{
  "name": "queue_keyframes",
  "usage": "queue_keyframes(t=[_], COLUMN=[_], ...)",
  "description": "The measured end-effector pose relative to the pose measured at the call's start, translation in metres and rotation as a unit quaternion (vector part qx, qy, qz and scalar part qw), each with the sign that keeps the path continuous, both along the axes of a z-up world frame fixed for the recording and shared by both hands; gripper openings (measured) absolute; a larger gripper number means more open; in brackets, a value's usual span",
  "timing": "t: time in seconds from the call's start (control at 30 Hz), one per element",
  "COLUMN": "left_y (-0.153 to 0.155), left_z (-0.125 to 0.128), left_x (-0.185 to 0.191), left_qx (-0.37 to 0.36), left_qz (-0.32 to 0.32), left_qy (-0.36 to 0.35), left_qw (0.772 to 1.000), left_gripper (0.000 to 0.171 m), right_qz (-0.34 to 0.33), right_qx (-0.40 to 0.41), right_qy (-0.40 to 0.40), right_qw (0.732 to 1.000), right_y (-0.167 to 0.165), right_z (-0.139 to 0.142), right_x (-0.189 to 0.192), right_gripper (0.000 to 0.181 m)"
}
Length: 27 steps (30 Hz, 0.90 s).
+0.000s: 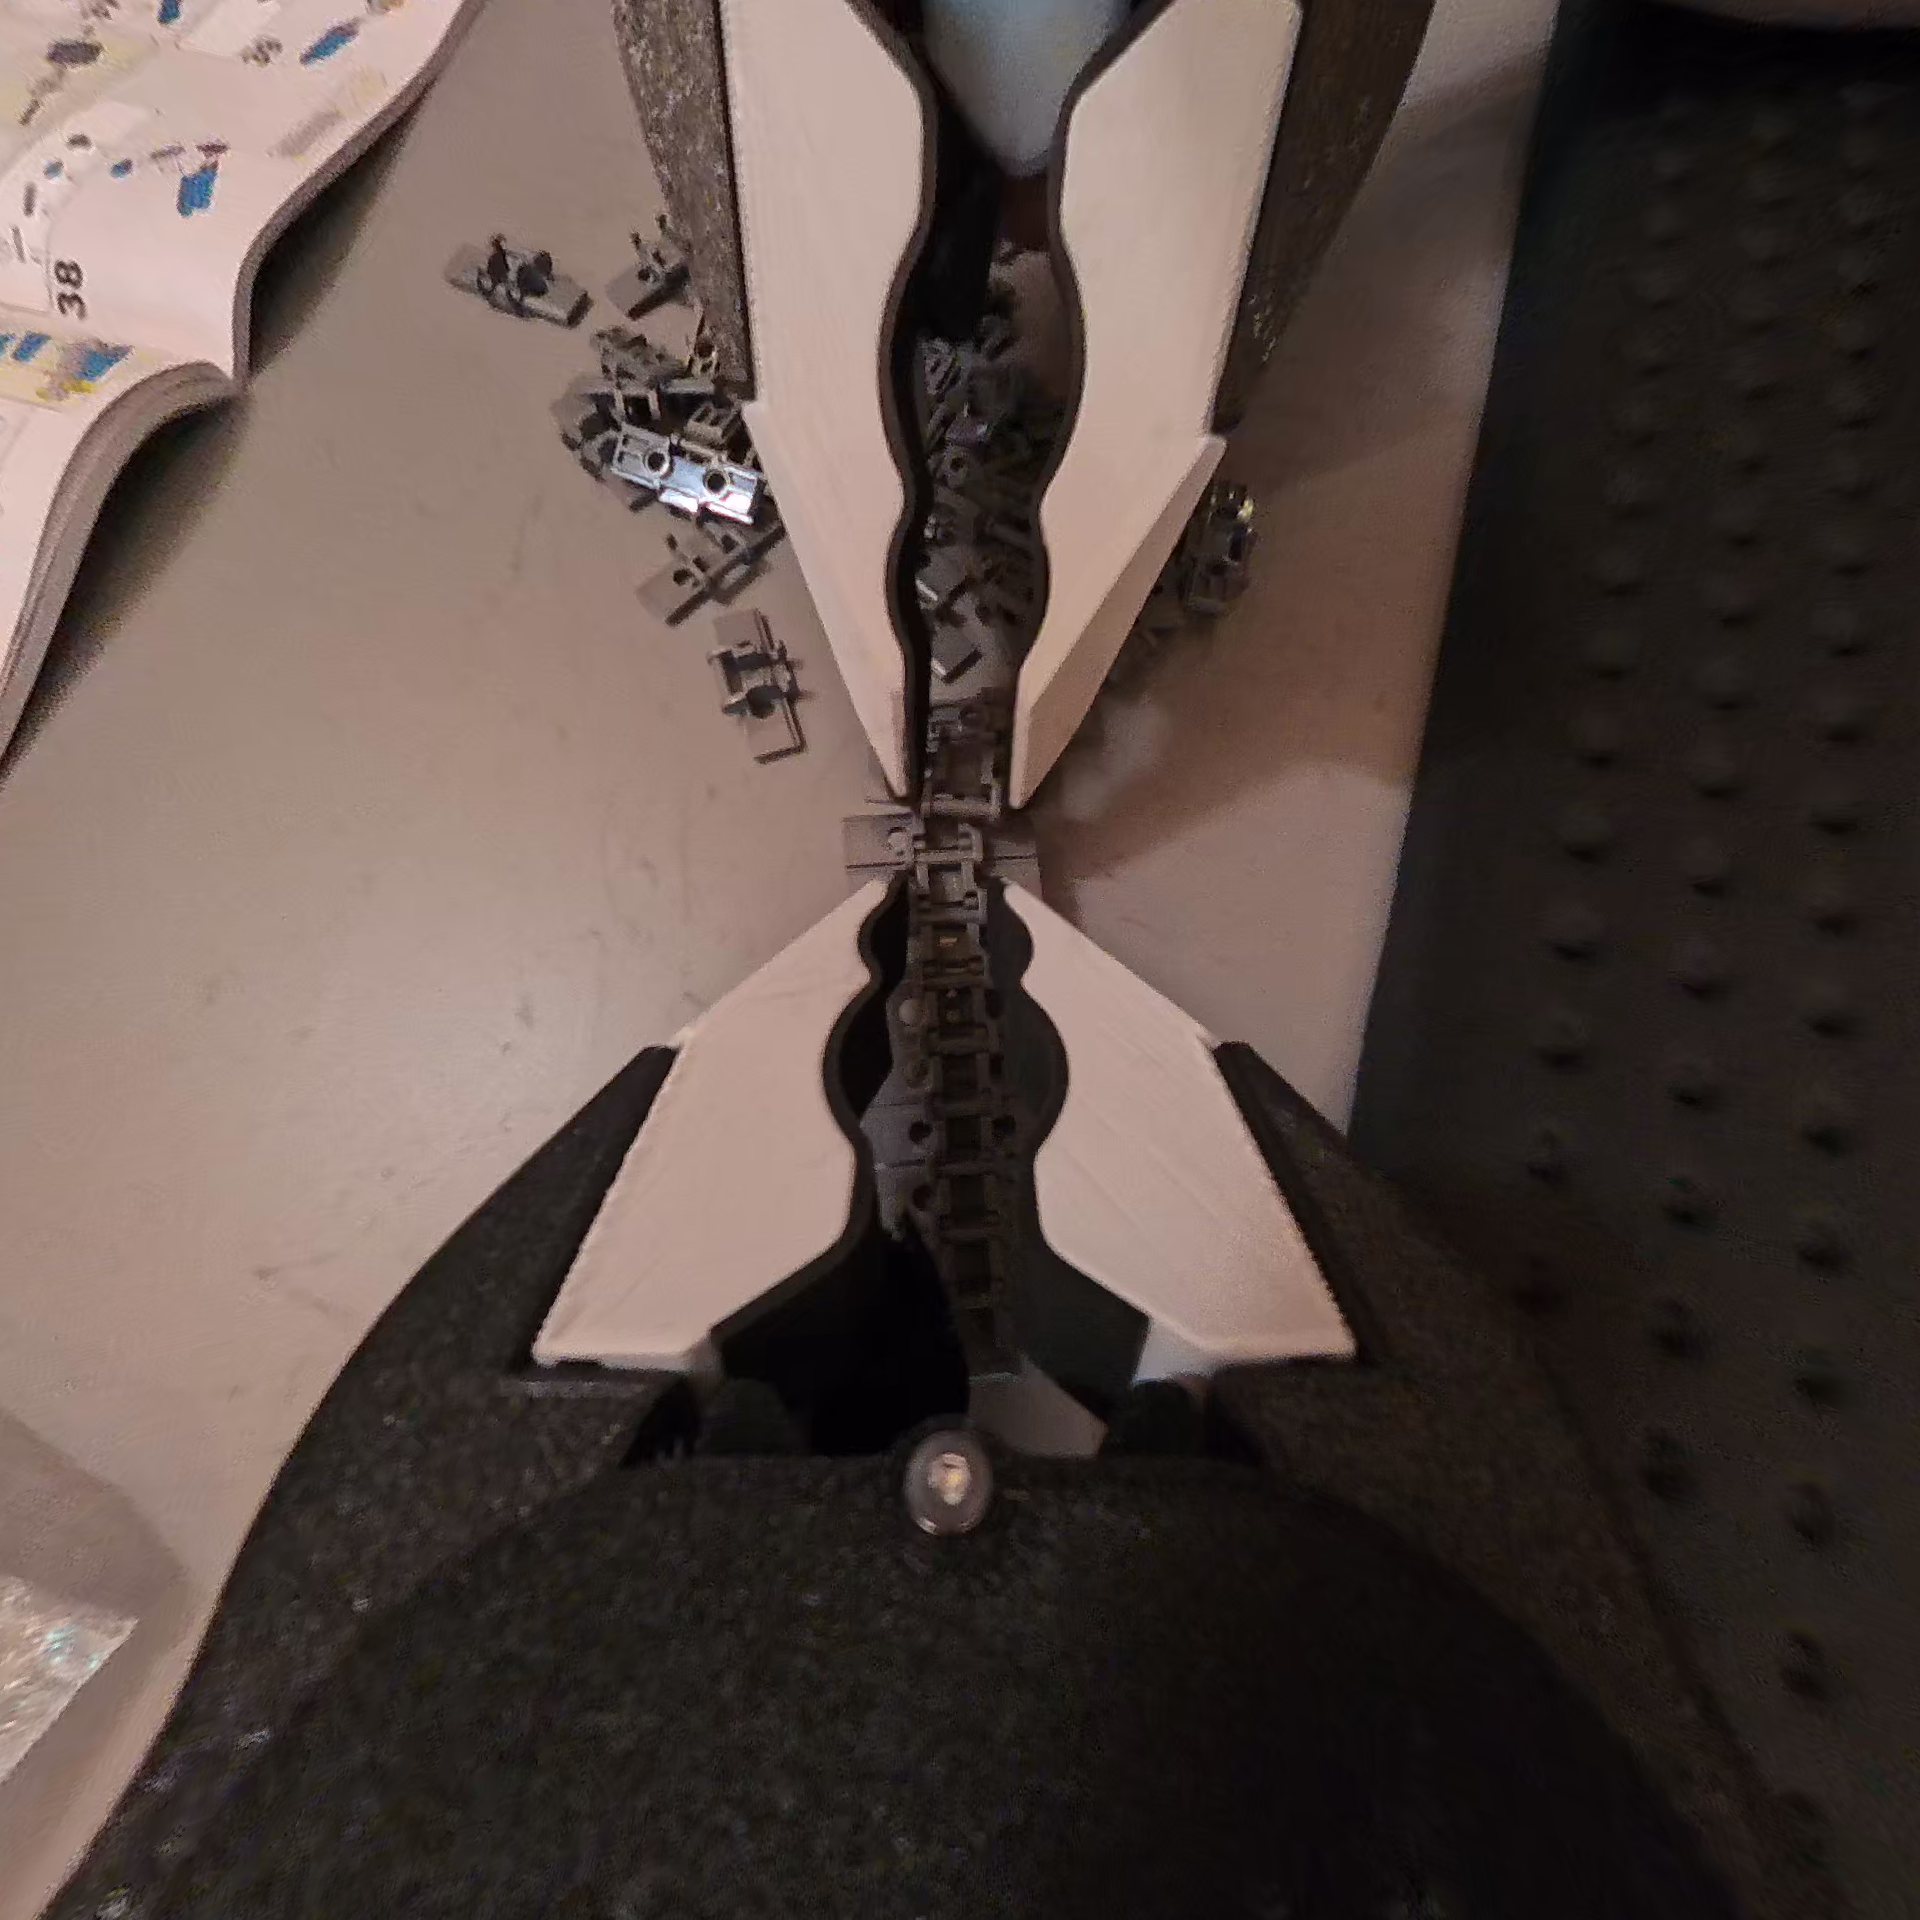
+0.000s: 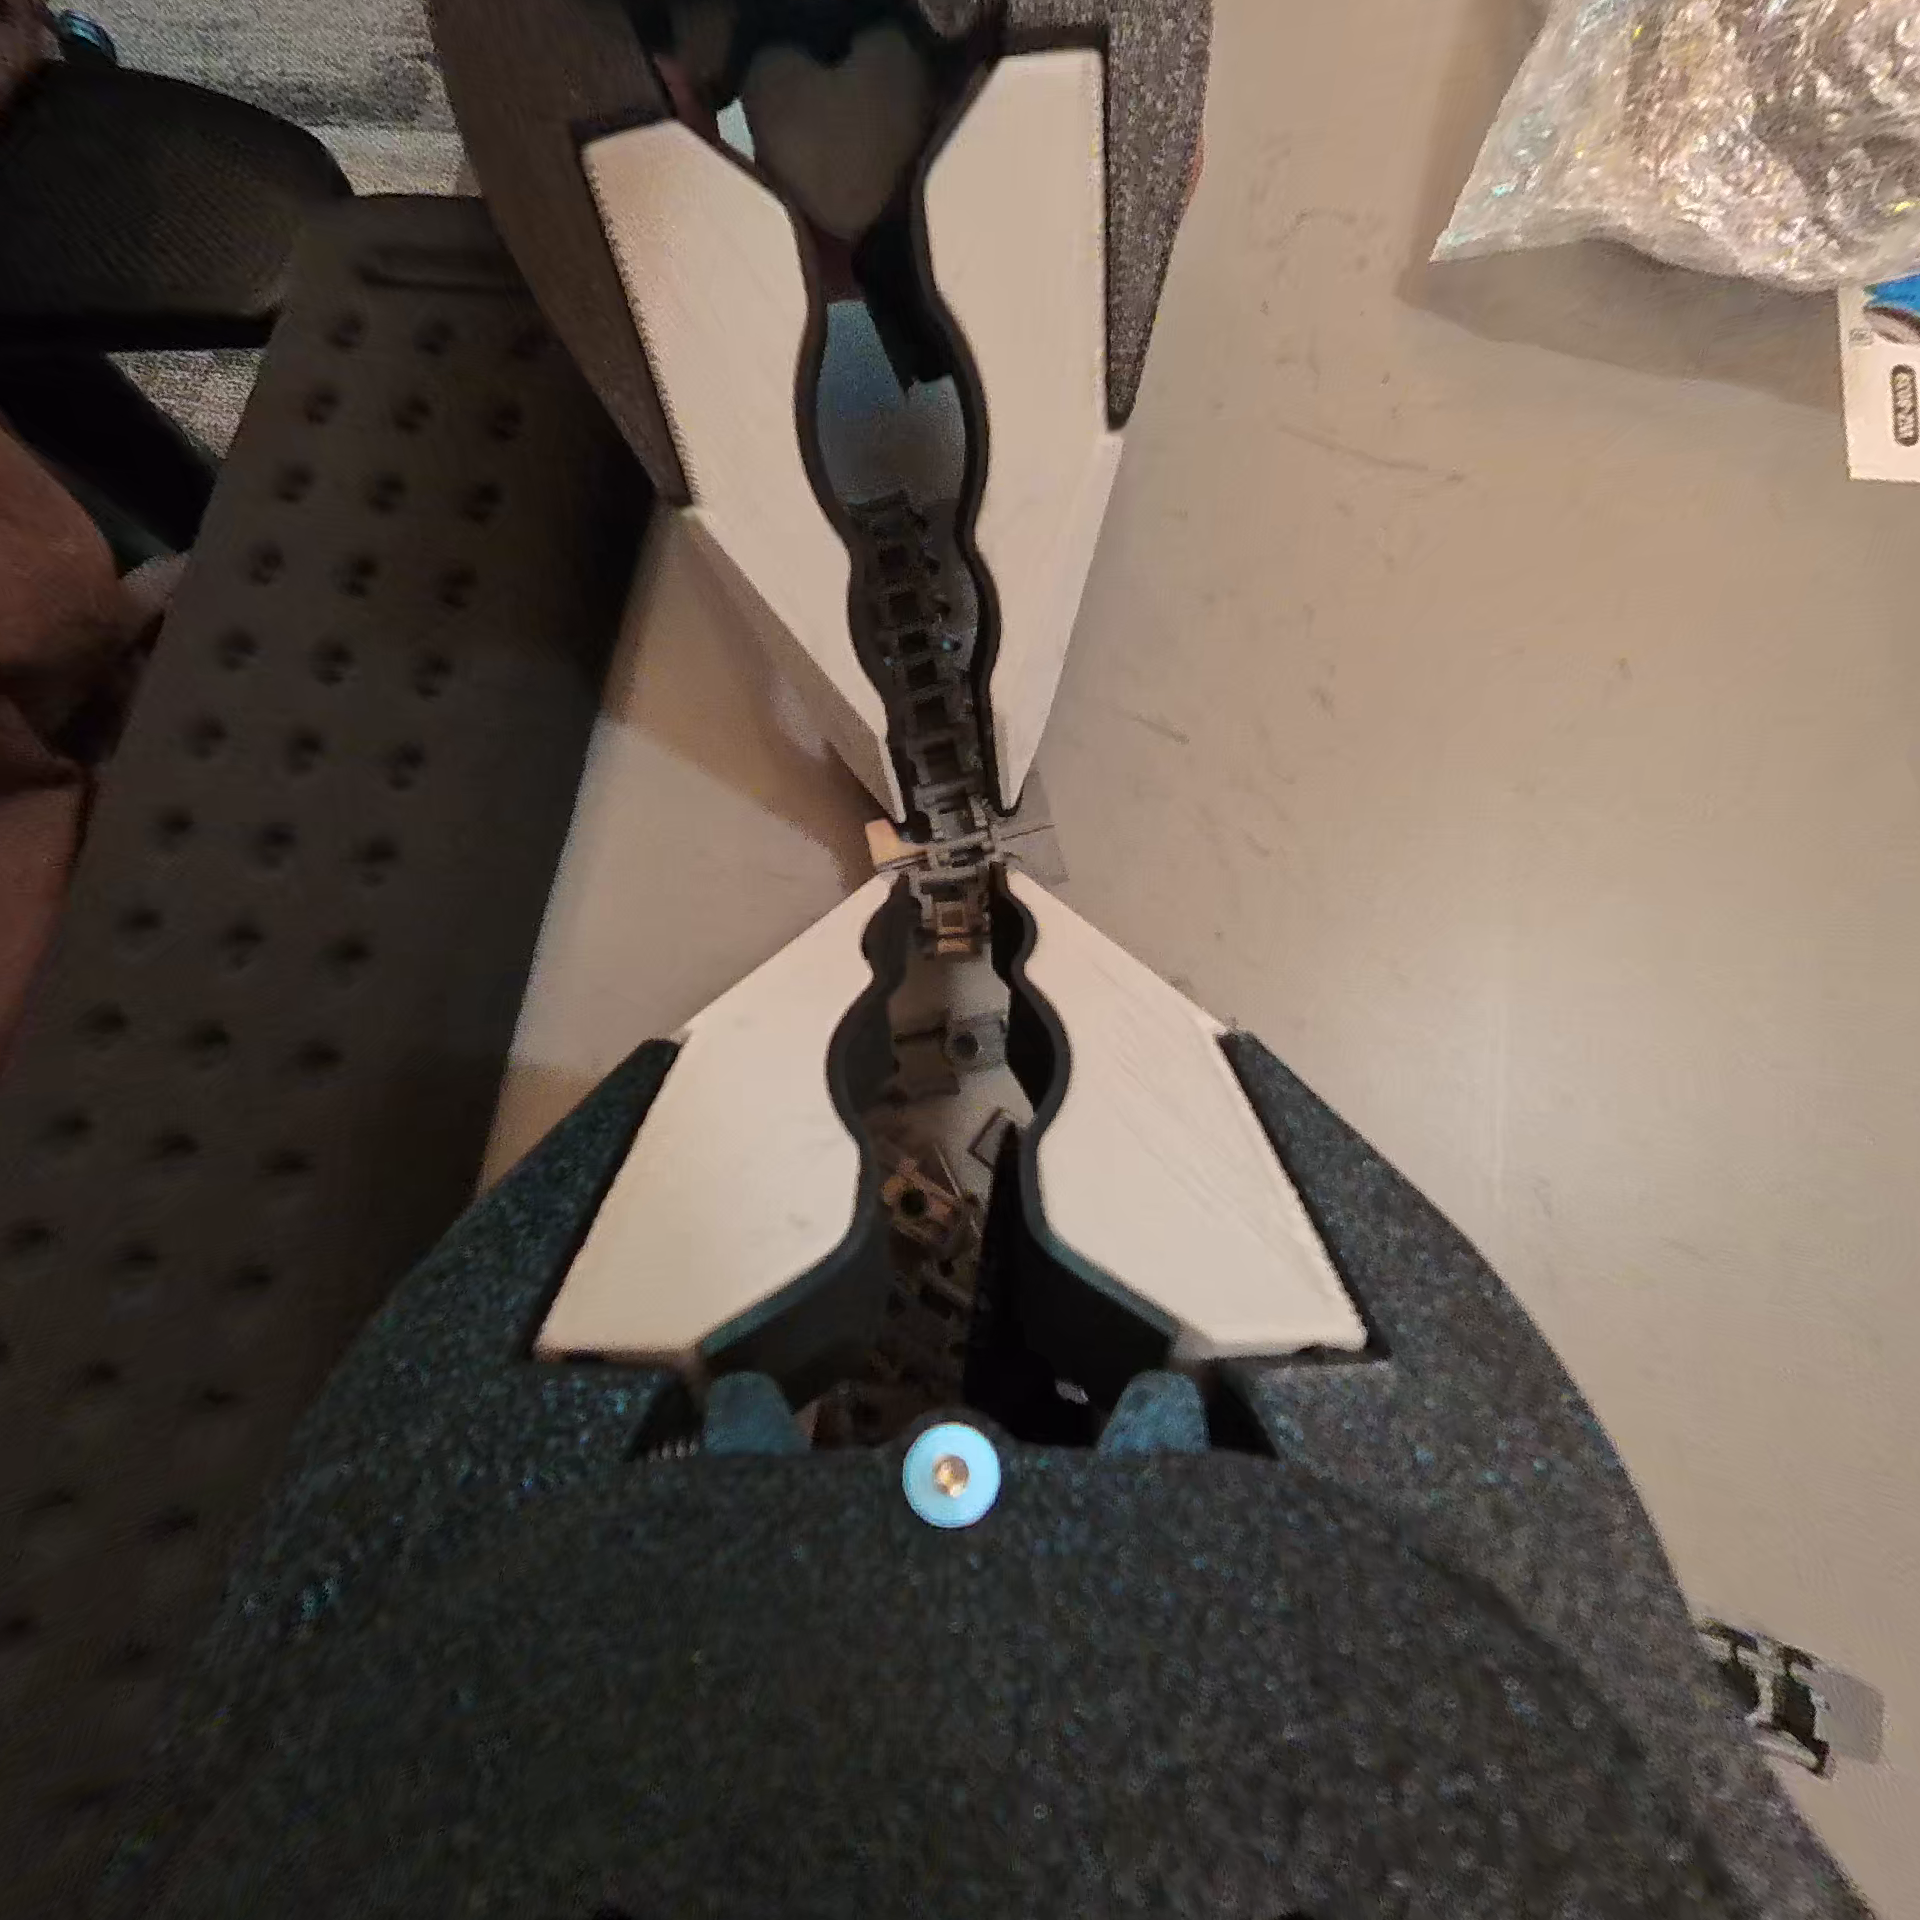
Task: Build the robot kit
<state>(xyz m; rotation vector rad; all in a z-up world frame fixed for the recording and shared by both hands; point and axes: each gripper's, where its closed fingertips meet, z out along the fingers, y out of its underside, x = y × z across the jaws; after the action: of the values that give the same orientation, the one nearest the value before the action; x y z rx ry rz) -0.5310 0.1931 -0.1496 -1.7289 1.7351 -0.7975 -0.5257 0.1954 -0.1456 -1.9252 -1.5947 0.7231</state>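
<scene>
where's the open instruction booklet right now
In the left wrist view, the open instruction booklet lies on the table at upper left, left of the loose grey track links; the right wrist view misses it.

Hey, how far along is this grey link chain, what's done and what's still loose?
Done: a run of links is already joined into a chain. In hand: the left tongs and right tongs both pinch it, tip to tip, at one joint. Left: a pile of loose links lies unjoined on the table; I can't count them.
</scene>
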Motion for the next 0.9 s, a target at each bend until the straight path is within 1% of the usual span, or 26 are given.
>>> queue_keyframes(t=[0.17, 0.3, 0.37, 0.5, 0.63, 0.9], left_y=[-0.005, -0.009, -0.011, -0.013, -0.014, -0.011], left_z=[0.007, 0.008, 0.012, 0.011, 0.014, 0.022], left_x=[-0.006, -0.012, -0.011, -0.012, -0.013, -0.016], left_qx=[0.003, 0.000, -0.006, 0.006, 0.003, -0.012], left_qz=[-0.006, -0.008, -0.008, -0.012, -0.013, 0.000], left_qy=[-0.021, -0.033, -0.047, -0.045, -0.052, -0.078], left_qw=[1.000, 0.999, 0.999, 0.999, 0.999, 0.997], left_gripper=[0.014, 0.014, 0.014, 0.013, 0.013, 0.013], right_qz=[0.009, 0.008, 0.011, 0.015, 0.024, 0.020], right_qx=[-0.001, 0.013, 0.000, 0.000, -0.019, -0.022], right_qy=[0.018, 0.017, 0.020, 0.006, 0.008, 0.016], right_qw=[1.000, 1.000, 1.000, 1.000, 1.000, 0.999], right_y=[-0.005, -0.004, -0.006, -0.006, -0.010, -0.007], right_z=[0.008, 0.012, 0.013, 0.009, 0.012, 0.020], right_x=[-0.005, -0.006, -0.009, -0.011, -0.012, -0.015], right_gripper=[0.014, 0.015, 0.015, 0.015, 0.015, 0.015])
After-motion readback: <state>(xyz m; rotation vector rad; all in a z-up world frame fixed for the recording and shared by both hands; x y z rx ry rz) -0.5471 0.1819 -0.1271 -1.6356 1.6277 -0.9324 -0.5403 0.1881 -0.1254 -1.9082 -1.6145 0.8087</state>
